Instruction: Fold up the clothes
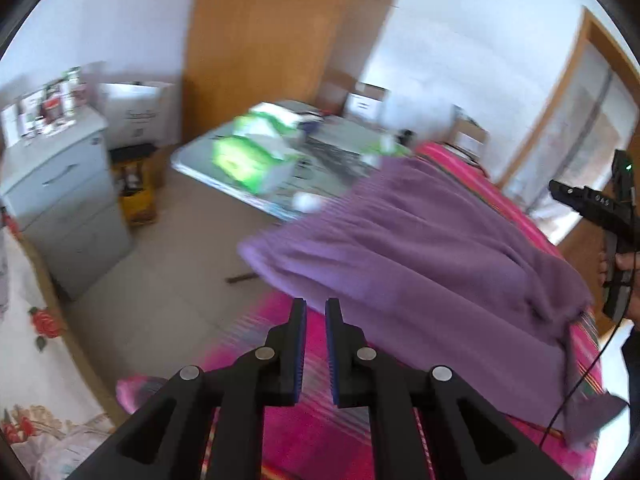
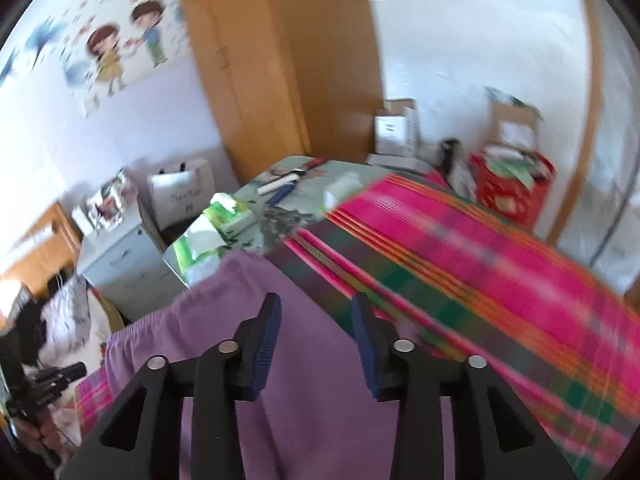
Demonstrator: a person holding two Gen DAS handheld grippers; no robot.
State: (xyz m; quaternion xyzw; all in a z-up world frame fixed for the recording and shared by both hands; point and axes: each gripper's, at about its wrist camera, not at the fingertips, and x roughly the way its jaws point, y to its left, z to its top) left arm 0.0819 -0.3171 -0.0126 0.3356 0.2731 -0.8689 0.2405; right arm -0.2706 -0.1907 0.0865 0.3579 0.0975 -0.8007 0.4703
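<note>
The purple garment (image 1: 420,264) lies spread over the pink striped bedcover (image 1: 304,432), its gathered waistband edge hanging toward the far left over the side of the bed, which likely suits a first fold along its length. The left gripper (image 1: 316,308) hovers just above the near edge of the garment with its jaws nearly together, a narrow gap between the blue pads and no cloth in it. The right gripper (image 2: 316,304) points down over the purple garment (image 2: 280,360) from the near right side; its jaws stand spread apart with nothing pinched, probably ready to take hold of the cloth for the next fold. In the left wrist view the right gripper (image 1: 560,190) shows at the right edge, carried by a hand (image 1: 624,264). Beyond the bed a low table (image 1: 200,168) carries green-and-white packs (image 1: 248,152), close to the hanging waistband but not touching it as far as I can tell. A grey drawer cabinet (image 1: 68,216), a wooden wardrobe (image 1: 264,48) and a red crate (image 2: 516,188) stand well apart and should not hinder folding
</note>
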